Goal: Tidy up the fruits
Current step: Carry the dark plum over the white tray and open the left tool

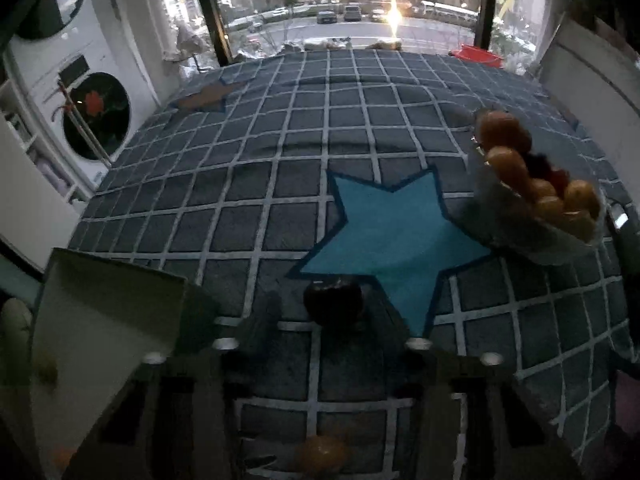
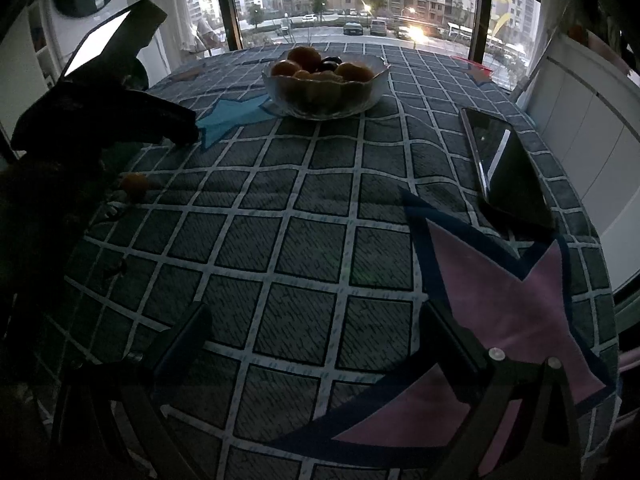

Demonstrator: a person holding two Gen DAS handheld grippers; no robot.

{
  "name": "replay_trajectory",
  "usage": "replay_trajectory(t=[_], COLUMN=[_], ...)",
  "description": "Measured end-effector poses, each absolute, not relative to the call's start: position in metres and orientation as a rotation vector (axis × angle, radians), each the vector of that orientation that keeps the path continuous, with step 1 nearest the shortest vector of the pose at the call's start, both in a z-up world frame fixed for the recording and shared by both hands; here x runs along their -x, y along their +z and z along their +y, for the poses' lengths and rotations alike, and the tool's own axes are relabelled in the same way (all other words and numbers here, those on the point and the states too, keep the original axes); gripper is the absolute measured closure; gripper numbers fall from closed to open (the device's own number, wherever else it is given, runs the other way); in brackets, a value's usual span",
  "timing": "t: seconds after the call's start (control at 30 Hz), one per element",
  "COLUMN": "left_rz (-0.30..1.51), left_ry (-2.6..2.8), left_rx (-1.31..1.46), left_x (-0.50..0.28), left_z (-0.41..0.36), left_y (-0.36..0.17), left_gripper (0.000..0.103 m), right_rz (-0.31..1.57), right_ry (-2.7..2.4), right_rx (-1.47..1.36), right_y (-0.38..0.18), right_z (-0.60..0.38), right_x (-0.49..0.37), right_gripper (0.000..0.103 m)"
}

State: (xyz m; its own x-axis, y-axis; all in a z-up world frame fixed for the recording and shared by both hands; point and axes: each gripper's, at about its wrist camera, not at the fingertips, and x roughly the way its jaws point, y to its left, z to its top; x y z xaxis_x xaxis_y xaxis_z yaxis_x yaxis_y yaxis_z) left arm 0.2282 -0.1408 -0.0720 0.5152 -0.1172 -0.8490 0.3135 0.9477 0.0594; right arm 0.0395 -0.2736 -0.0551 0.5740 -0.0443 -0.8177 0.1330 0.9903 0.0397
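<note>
A dark plum (image 1: 334,304) sits between my left gripper's (image 1: 330,314) fingertips, which are shut on it just above the checked cloth, at the near point of the blue star patch (image 1: 392,232). A glass bowl (image 1: 520,236) of oranges and dark fruit stands to the right of it. A loose orange (image 1: 320,454) lies on the cloth beneath the gripper body. In the right wrist view the bowl (image 2: 320,100) is at the far middle, the left gripper (image 2: 120,120) is a dark shape at the left, and the orange (image 2: 134,184) lies below it. My right gripper (image 2: 320,340) stands open and holds nothing.
A white open box (image 1: 108,312) stands at the near left of the table, with a pale green thing (image 1: 16,320) beside it. A dark phone (image 2: 504,168) lies near the right edge. A pink star patch (image 2: 512,312) is under the right gripper. Washing machines (image 1: 80,92) stand left.
</note>
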Motion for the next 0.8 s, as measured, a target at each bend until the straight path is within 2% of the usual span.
replay_trajectory(t=[0.2, 0.43, 0.63, 0.8], left_rz=[0.958, 0.859, 0.808, 0.847], left_ry=[-0.303, -0.345, -0.248, -0.209], left_rx=[-0.182, -0.194, -0.227, -0.215], left_x=[-0.206, -0.136, -0.078, -0.064], left_z=[-0.137, -0.117, -0.089, -0.075], left_y=[-0.059, -0.03, -0.044, -0.064], left_gripper=[0.073, 0.073, 0.073, 0.073], right_rz=[0.957, 0.979, 0.979, 0.979], right_ry=[-0.106, -0.133, -0.133, -0.133], right_rx=[-0.096, -0.044, -0.044, -0.044], right_y=[-0.055, -0.057, -0.057, -0.057], right_z=[-0.274, -0.268, -0.268, -0.268], right_x=[-0.039, -0.042, -0.042, -0.042], right_gripper=[0.0, 0.0, 0.0, 0.0])
